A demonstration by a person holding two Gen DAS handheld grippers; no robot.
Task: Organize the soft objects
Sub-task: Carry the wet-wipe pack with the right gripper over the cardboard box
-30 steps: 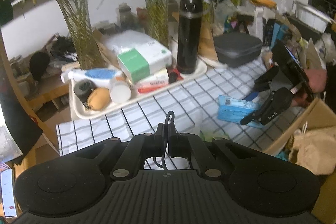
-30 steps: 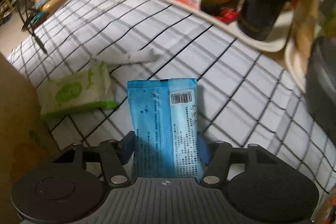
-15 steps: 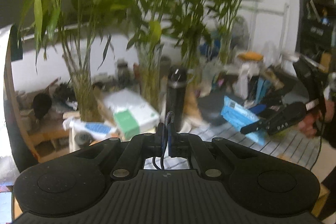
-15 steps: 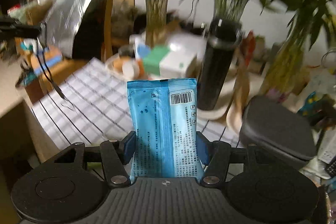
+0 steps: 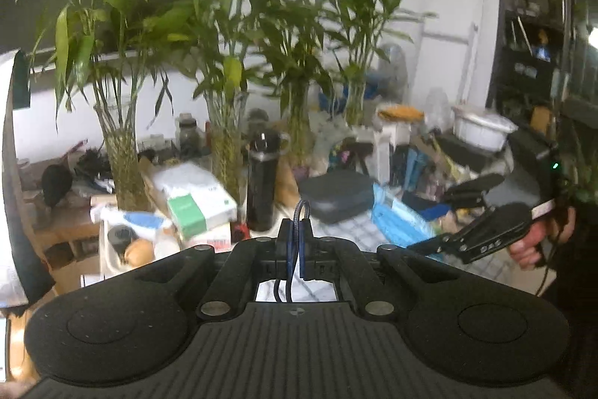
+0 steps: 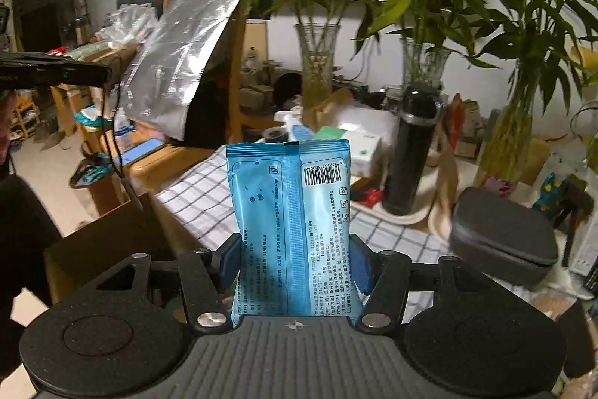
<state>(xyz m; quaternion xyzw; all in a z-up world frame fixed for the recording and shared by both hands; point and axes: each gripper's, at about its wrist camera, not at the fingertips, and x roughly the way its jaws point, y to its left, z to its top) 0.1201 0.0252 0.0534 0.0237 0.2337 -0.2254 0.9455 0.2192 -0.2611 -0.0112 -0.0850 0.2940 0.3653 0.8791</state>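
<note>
My right gripper (image 6: pixel 295 260) is shut on a blue wet-wipe pack (image 6: pixel 289 212) and holds it upright in the air above the checked tablecloth (image 6: pixel 194 197). The same pack (image 5: pixel 396 223) and the right gripper (image 5: pixel 429 227) show at the right of the left wrist view, held by a hand. My left gripper (image 5: pixel 295 234) is shut on a blue braided cable loop (image 5: pixel 299 230), raised above the table.
A white tray (image 5: pixel 112 257) holds a tissue box (image 5: pixel 194 208), a black flask (image 5: pixel 261 182) and small items. A grey zip case (image 5: pixel 336 193) lies behind. Vases of bamboo stand at the back. An open cardboard box (image 6: pixel 108 242) sits beside the table.
Both grippers have risen and tilted up from the table. The right one lifted the blue pack off the cloth. The green wipes pack has dropped out of view.
</note>
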